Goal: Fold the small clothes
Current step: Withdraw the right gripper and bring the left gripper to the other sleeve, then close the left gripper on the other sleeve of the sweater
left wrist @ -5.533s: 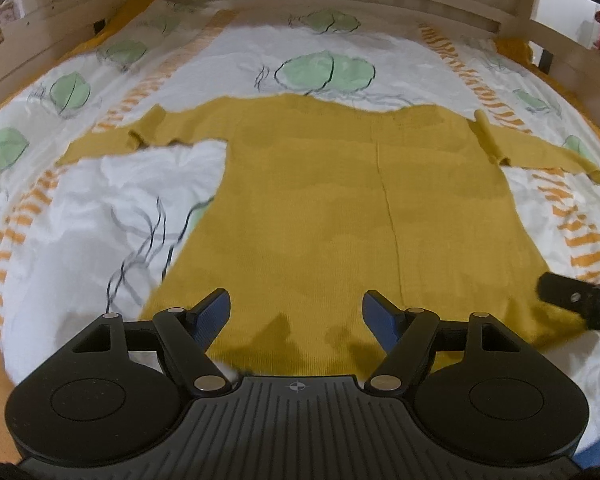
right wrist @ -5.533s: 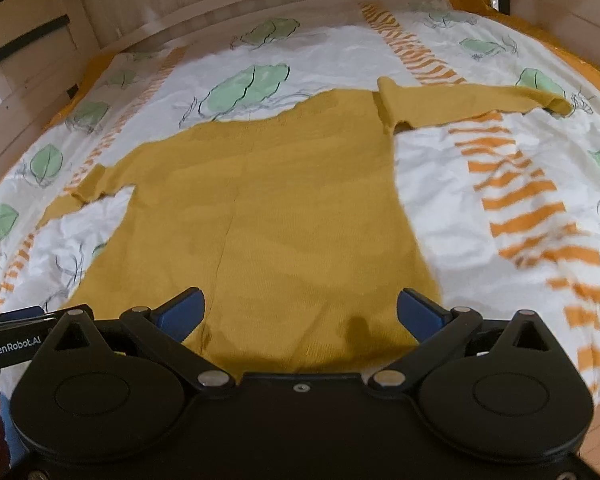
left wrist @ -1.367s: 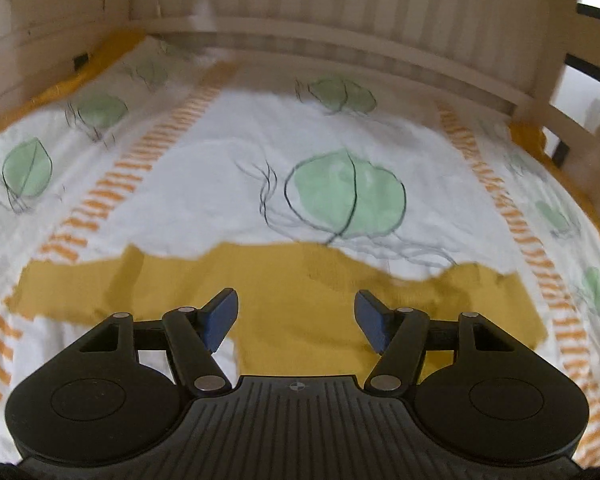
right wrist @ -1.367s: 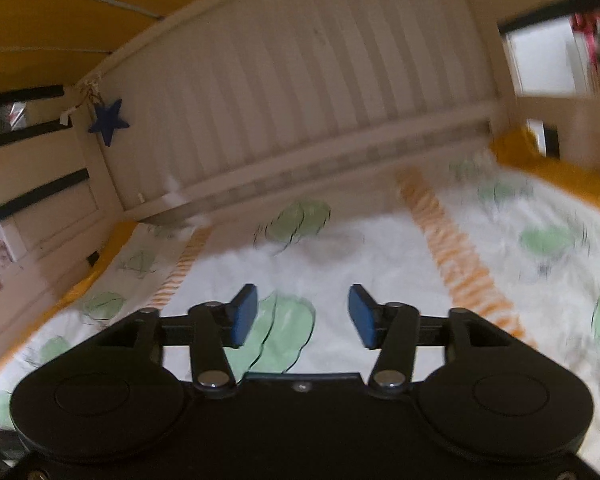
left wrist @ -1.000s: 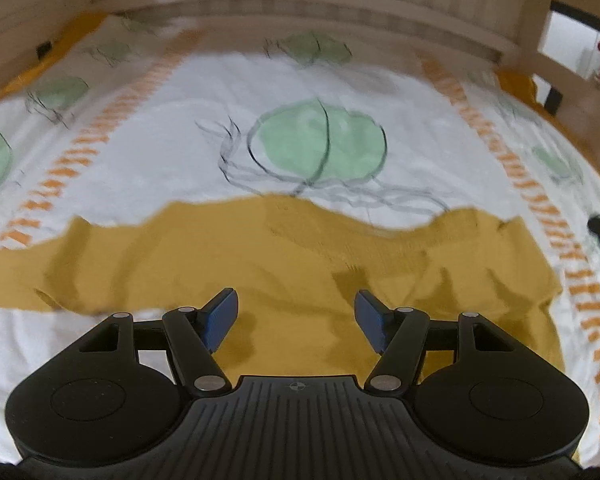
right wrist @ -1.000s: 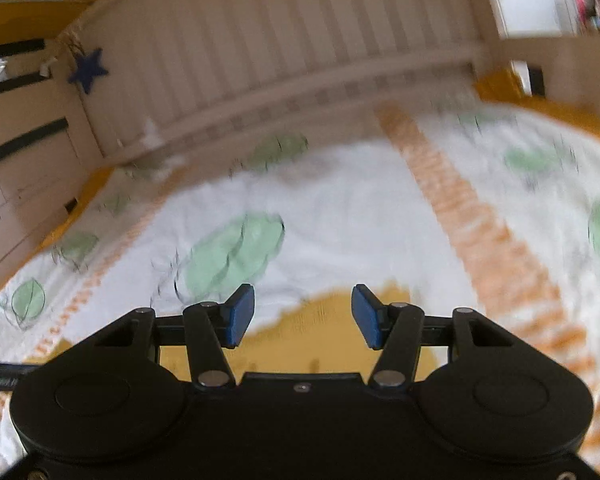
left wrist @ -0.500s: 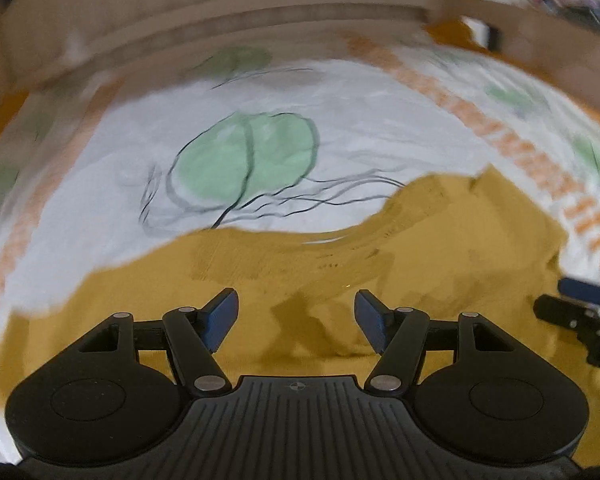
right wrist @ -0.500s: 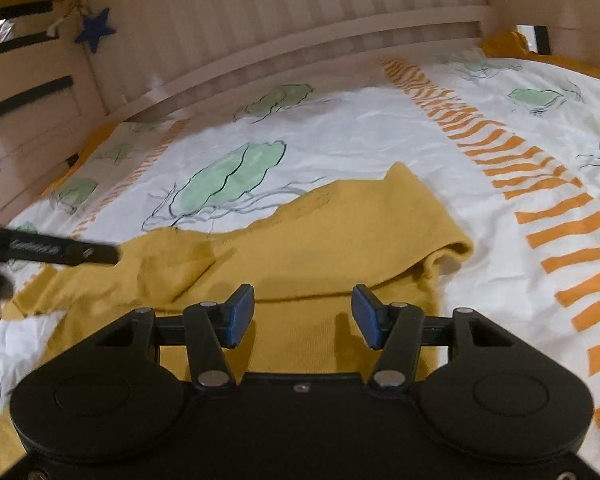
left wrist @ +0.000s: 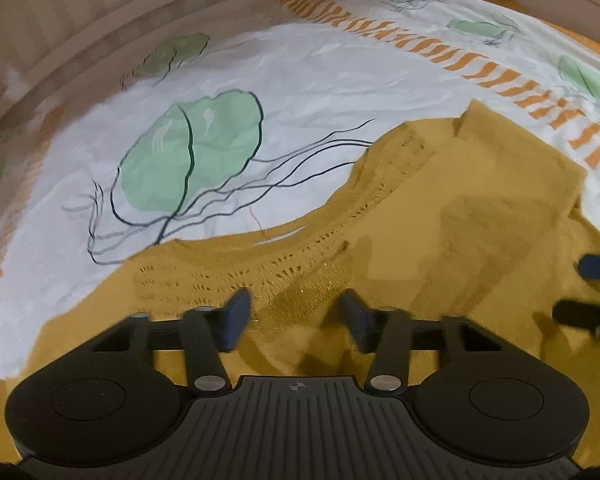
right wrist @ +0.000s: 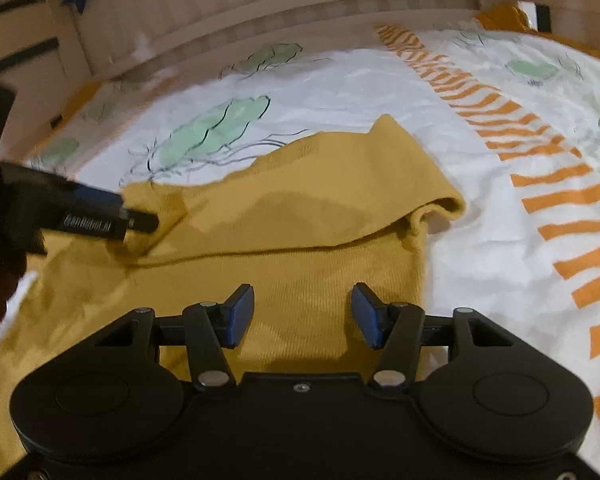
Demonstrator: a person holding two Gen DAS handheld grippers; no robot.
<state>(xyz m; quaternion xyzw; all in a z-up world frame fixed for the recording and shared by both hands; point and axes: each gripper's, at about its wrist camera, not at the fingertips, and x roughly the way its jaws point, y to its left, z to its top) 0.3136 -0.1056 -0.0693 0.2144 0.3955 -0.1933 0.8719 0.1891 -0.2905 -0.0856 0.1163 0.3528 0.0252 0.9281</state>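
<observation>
Sweater [right wrist: 300, 216] lies on the duvet [right wrist: 380, 80], one side folded across. The left gripper [left wrist: 296, 316] is closing over the knit collar, seemingly not yet pinching; it should catch both layers. The right gripper [right wrist: 302, 316] hovers half-open and empty above the body. Bed rail [right wrist: 260, 8] behind; nothing blocks.

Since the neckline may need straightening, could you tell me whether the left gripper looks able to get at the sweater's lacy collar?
Probably yes: the left gripper hangs just over the collar, jaws closing, nothing between them.
</observation>
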